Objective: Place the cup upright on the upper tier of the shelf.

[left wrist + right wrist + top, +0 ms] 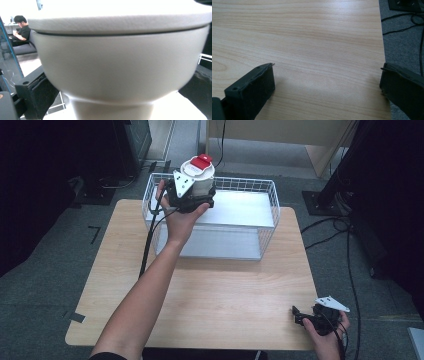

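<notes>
The high view is looking forward and down from above the person's side, taking in the whole wooden table, the wire basket at its far edge and the grey floor around it. The left gripper view is sitting very close to the white canister, facing level across it toward a room behind, its black jaws flanking the canister's sides. The right gripper view is looking steeply down at the table from close by, its jaws framing bare wood near the table's edge, with floor and cables beyond. Both the high view and the left gripper view are sharing the canister
</notes>
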{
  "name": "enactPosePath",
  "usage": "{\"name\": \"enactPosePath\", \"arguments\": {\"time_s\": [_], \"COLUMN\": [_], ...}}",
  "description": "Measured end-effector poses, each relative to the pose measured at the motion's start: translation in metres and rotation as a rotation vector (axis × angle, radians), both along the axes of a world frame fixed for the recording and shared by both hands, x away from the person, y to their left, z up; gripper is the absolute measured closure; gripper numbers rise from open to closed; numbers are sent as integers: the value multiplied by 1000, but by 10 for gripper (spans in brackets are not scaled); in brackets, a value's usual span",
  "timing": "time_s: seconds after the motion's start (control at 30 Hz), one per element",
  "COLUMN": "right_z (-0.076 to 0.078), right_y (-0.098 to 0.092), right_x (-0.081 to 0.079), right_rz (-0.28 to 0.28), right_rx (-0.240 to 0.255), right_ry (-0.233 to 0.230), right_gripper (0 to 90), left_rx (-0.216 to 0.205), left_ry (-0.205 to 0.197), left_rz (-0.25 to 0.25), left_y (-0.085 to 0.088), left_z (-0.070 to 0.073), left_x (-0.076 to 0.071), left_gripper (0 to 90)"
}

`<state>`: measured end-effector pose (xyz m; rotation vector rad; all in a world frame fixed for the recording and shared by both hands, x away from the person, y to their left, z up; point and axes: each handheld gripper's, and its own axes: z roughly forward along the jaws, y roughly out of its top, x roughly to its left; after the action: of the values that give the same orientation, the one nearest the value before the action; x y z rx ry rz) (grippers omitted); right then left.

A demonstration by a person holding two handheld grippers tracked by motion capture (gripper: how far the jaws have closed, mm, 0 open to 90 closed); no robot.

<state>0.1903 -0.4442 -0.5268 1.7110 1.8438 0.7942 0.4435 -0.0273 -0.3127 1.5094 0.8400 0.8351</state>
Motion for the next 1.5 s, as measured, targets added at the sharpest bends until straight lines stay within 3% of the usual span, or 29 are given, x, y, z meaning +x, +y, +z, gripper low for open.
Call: {"name": "enactPosePath", "arguments": {"time_s": [0.4, 1.5], "right_z": [0, 0], "right_y": [0, 0], "right_x": [0, 0], "right_rz": [0, 0], "right_rx": [0, 0], "right_ry": [0, 0], "right_gripper": [0, 0], "left_rx": [19, 2], "left_ry": [6, -10], "left_rz": [-3, -21], "left_y": [7, 34], "left_z": [4, -3], "left_x": [-7, -37], "left_gripper": [0, 0]}}
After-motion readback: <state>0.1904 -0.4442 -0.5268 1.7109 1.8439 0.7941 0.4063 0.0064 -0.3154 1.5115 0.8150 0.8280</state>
